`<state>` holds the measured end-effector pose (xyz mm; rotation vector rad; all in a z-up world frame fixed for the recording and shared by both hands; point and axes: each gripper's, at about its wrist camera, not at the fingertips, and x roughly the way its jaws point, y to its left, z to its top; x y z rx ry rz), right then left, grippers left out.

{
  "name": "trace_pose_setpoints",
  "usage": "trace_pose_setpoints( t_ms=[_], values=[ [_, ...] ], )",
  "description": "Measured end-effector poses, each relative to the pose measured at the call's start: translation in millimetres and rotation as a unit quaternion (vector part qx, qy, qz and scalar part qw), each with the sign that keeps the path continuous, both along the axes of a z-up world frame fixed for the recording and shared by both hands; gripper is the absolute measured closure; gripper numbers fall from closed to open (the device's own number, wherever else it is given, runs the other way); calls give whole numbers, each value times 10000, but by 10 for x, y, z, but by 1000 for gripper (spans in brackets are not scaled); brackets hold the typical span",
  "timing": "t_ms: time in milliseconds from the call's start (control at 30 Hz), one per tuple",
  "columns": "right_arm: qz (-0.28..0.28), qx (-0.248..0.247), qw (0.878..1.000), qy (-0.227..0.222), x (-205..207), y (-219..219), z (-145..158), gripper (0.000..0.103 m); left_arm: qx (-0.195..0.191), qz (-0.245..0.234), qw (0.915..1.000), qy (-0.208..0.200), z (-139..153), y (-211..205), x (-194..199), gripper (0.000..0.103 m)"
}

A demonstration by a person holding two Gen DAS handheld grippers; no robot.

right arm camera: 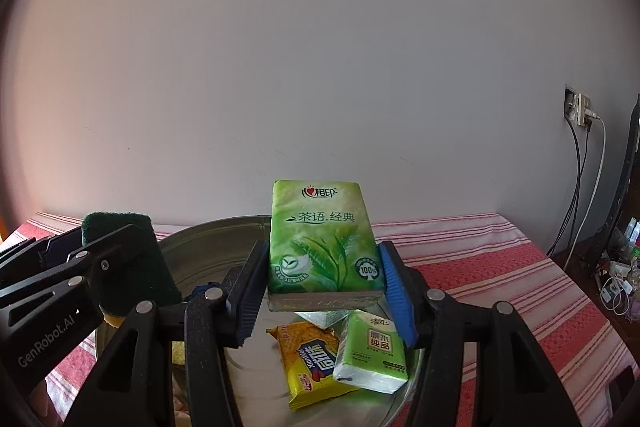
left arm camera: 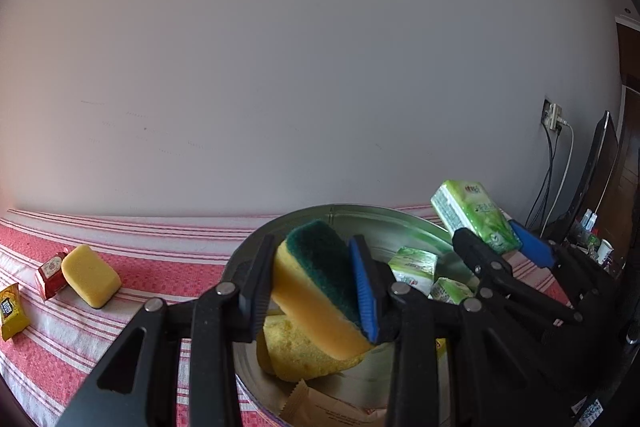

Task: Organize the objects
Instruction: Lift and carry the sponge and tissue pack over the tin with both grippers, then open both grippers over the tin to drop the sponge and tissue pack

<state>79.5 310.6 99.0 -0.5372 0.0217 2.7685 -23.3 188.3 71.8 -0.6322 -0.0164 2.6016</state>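
— Left of the left gripper (left arm camera: 316,287), what lies loose?
— A yellow sponge (left arm camera: 91,275) and snack packets (left arm camera: 50,274) on the striped cloth (left arm camera: 168,269).
— And between its pads?
— A green-topped sponge (left arm camera: 320,287), clamped, tilted over the metal bowl (left arm camera: 384,223).
— The right gripper (right arm camera: 324,291)?
— Angled down, squeezing a green tissue pack (right arm camera: 322,239) above the bowl's packets.

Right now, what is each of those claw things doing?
Left gripper: closed on a yellow-and-green sponge.
Right gripper: closed on a green tissue pack.
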Motion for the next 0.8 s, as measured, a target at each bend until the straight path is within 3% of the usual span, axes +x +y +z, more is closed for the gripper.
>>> trace_pose_setpoints(
  t_ms=[333, 500, 800],
  values=[
    [-175, 164, 9993, -289, -98, 163, -81, 46, -165, 28, 9998, -116, -112, 140, -47, 67],
    [-203, 142, 9989, -396, -139, 185, -95, 46, -252, 24, 9996, -135, -150, 421, -59, 67],
    [-34, 157, 9980, -609, -157, 138, -79, 46, -484, 62, 9987, -177, -229, 508, -75, 65]
  ],
)
